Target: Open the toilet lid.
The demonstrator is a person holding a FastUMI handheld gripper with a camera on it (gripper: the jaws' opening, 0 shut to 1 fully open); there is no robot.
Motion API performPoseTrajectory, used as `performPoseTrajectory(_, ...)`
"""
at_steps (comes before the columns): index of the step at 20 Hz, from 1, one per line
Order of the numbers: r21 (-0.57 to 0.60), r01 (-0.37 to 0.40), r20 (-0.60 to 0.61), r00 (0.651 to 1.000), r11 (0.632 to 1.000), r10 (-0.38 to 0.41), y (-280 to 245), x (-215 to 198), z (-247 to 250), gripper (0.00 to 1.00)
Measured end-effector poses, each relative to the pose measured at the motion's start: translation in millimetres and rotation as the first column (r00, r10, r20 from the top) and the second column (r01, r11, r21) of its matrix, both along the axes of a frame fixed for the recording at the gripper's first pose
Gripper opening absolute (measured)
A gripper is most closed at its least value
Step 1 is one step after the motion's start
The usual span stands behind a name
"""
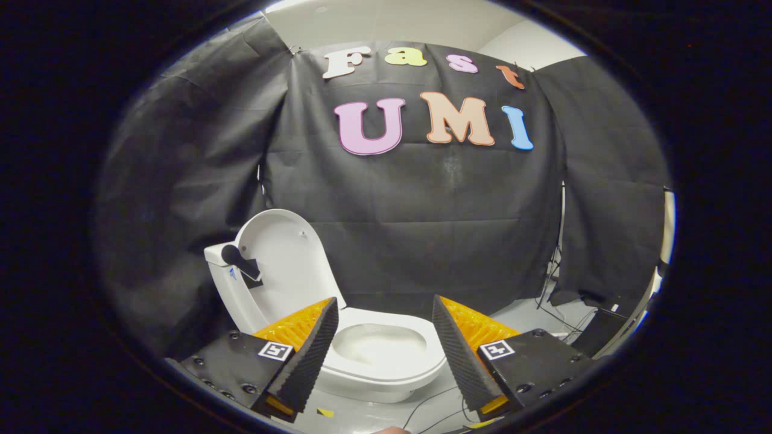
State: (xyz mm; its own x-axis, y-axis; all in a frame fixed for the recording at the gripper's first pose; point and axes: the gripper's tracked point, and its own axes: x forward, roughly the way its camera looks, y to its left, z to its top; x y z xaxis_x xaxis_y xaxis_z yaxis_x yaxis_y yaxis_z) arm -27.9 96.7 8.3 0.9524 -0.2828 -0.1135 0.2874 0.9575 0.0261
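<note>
From where I'm sitting, the white ceramic toilet (362, 355) is just ahead of the gripper (385, 310), a bit off to the left. Its smooth white oval lid (283, 259) is already standing upright against the white tank (224, 277), which has a black flush handle (240, 263) on its side. The white seat ring (416, 367) is down, and the bowl shows in the gap between the black ribbed fingers (310, 355). Jaws are spread wide with nothing in them. Thin black cables (434, 407) trail over the grey floor (525, 313) further right.
</note>
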Motion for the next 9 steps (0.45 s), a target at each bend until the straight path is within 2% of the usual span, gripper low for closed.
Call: performPoseTrajectory(9,-0.002,0.0,-0.007,1.0,1.0,0.0,0.7,2.0,-1.6,0.97)
